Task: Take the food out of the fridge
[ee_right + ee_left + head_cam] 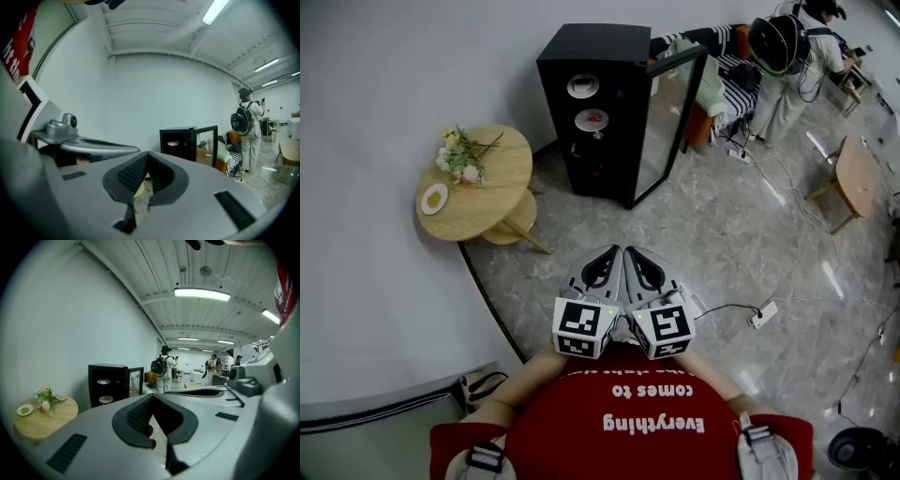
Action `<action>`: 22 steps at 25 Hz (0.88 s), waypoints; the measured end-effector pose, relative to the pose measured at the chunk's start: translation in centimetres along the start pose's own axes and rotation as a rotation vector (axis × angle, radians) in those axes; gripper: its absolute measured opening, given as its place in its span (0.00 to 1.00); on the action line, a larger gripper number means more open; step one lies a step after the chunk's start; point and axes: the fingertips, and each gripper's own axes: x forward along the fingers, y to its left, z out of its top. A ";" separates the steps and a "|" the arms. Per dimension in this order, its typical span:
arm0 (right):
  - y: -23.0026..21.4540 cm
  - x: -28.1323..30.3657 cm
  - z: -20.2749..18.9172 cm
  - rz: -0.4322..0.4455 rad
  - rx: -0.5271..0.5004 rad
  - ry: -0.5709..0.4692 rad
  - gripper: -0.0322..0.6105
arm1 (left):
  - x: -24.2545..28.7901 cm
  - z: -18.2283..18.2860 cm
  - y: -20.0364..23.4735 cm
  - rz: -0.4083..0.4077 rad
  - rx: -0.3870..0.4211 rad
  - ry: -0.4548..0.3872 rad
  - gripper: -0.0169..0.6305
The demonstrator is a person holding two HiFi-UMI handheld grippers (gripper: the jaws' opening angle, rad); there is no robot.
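While the black fridge (pixel 595 103) stands against the wall with its glass door (pixel 673 112) swung open, a plate of food (pixel 582 86) sits on an upper shelf and a second plate (pixel 592 120) on the shelf below. To its left, a round wooden bench (pixel 492 187) carries flowers (pixel 461 157) and a small plate (pixel 434 198). Well apart from the fridge, the left gripper (pixel 605 262) and right gripper (pixel 645 264) hang side by side before the person's chest, jaws closed together on nothing.

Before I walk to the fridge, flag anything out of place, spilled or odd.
Nothing looks spilled or damaged. The fridge door already stands open. A power strip and loose cables lie on the floor to the right: a possible trip hazard.
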 end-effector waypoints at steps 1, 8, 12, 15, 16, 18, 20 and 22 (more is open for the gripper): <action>-0.1 0.1 0.0 -0.001 -0.001 0.001 0.07 | 0.1 0.0 0.1 0.001 0.002 0.002 0.04; -0.3 0.7 0.0 -0.006 -0.009 0.009 0.07 | 0.6 0.1 0.6 0.003 -0.002 0.004 0.04; -0.2 1.1 0.1 -0.008 -0.010 0.005 0.07 | 0.7 0.2 0.9 0.000 -0.004 0.003 0.04; -0.2 1.4 0.2 -0.005 0.022 -0.007 0.07 | 0.8 0.4 1.2 -0.006 -0.005 -0.004 0.04; -0.1 1.6 0.2 -0.007 0.032 -0.010 0.07 | 0.8 0.4 1.4 -0.007 -0.004 -0.005 0.04; 0.1 2.0 0.1 -0.021 0.033 -0.010 0.07 | 0.8 0.3 1.9 -0.011 -0.004 -0.003 0.04; 0.3 2.5 0.2 -0.041 0.021 -0.012 0.07 | 0.8 0.3 2.5 -0.014 -0.008 -0.002 0.04; 0.5 3.0 0.4 -0.057 0.016 -0.023 0.07 | 0.9 0.4 3.2 -0.018 -0.013 -0.009 0.04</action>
